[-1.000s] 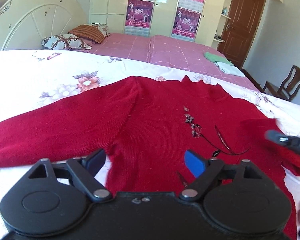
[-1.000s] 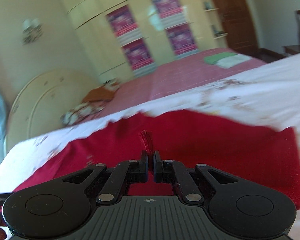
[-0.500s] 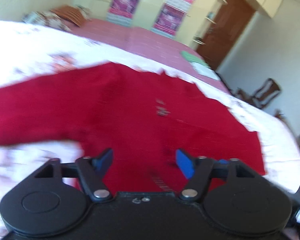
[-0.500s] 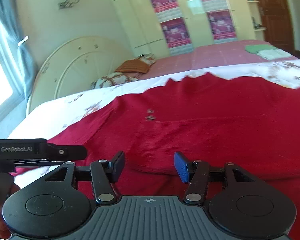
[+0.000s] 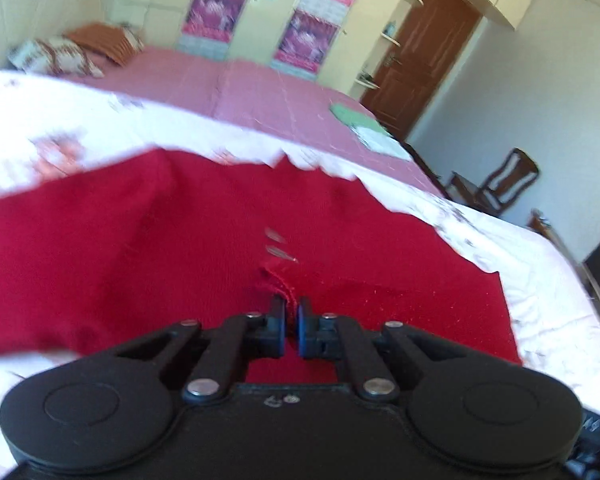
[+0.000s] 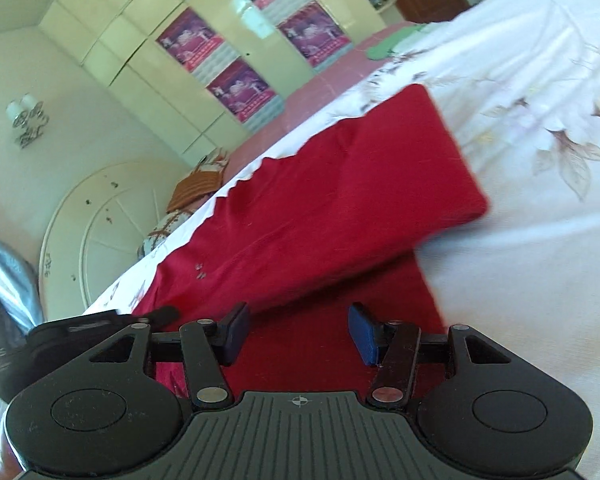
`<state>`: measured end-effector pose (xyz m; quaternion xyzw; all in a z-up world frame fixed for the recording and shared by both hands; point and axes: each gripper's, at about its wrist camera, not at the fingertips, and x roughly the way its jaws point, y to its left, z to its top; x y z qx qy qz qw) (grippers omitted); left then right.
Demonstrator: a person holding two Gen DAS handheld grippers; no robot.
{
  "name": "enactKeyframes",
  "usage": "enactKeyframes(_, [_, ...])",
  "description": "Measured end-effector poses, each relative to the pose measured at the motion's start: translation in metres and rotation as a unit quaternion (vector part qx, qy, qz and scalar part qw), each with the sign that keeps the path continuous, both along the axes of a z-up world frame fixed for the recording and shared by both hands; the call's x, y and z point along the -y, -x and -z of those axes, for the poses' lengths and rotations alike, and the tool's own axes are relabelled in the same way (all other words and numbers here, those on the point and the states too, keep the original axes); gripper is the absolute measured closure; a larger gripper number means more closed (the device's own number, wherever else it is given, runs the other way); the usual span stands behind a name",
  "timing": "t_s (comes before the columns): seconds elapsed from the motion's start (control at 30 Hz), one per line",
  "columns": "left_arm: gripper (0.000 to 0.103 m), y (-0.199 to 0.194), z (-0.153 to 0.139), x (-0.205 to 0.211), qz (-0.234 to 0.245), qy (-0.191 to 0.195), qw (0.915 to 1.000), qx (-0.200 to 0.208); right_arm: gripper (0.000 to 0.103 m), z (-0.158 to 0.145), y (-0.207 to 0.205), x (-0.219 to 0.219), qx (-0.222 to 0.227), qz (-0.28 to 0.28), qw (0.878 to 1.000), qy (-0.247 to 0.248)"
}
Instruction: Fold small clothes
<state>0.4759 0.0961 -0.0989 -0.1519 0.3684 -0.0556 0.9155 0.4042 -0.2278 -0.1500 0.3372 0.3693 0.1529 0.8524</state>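
Sweater: red knitted sweater [image 5: 148, 248] spread flat on white flowered bedsheet [image 6: 540, 128], ready for folding.
Left gripper [image 5: 291, 322]: pinched tight on bottom edge of sweater, probably to lift and fold.
Right gripper [image 6: 300, 330]: spread apart, holding nothing, low over cloth.
Sleeve [image 6: 380, 176]: already folded over the body.

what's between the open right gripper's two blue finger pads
Only red knit sweater: in the right wrist view the right gripper is open, with flat red fabric showing across the gap and nothing pinched.
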Motion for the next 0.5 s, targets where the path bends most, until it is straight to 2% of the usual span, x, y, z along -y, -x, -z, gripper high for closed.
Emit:
enactKeyframes(0.07, [0.098, 0.006, 0.001, -0.018, -0.023, -0.021, 0.9995, 0.000, 0.049, 0.001, 0.000, 0.006, -0.002, 0.006, 1.000, -0.017])
enactKeyframes(0.27, [0.098, 0.021, 0.013, -0.052, -0.062, -0.012, 0.9978, -0.019, 0.049, 0.008, -0.008, 0.023, -0.021, 0.028, 0.996, -0.085])
enactKeyframes(0.37, [0.098, 0.025, 0.016, -0.058, -0.073, -0.001, 0.9971, -0.021, 0.049, 0.014, -0.014, 0.038, -0.032, 0.048, 0.990, -0.130])
enactKeyframes(0.5, [0.098, 0.026, 0.021, -0.071, -0.079, 0.005, 0.9966, -0.021, 0.049, 0.016, -0.024, 0.058, -0.037, 0.072, 0.983, -0.164])
